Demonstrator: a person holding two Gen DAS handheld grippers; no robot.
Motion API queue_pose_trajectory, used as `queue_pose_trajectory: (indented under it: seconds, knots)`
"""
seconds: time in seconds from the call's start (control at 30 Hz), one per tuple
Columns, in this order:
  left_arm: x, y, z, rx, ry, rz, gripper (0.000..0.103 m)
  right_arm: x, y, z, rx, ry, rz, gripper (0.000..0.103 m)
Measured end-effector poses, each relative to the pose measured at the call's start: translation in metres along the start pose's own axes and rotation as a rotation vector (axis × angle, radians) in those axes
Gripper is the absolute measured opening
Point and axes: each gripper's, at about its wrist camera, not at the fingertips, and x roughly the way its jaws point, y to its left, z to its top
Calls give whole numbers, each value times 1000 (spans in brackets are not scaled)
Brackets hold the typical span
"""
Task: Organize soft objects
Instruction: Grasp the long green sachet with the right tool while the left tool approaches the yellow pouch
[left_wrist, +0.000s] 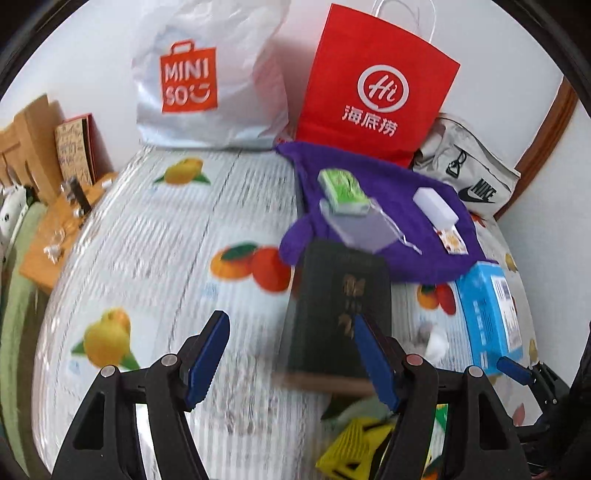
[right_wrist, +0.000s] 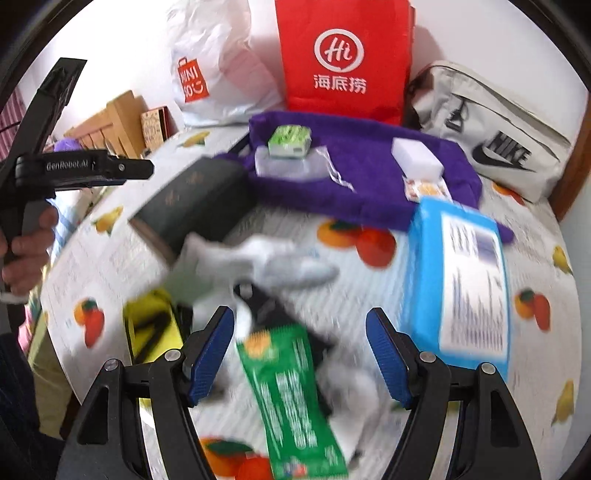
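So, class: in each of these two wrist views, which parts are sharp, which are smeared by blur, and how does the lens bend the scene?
Left wrist view: the red paper bag is fairly sharp, the dark book and fruit-print cloth smear. Right wrist view: the green packet and blue box are blurred, the purple cloth crisper. Both: fisheye bulges the table, black corners.

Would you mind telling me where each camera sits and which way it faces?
Left wrist: behind the open left gripper, facing the dark book and red bag; the right gripper's tip shows at the right edge.
Right wrist: behind the open right gripper, above the green packet; the person's left hand shows.
Shared: book, red bag, purple cloth, blue box.
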Motion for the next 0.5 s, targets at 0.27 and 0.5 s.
queue_pose_trajectory:
  seconds: [0.27,0.5]
  knots:
    - [0,-2,-45,-16,40,-50,68,-16,13,-55,-74,-44,-3,72]
    - [-6,-3,-69,-6,52,-49,68,8,26,-58,-185,-40,-27,68]
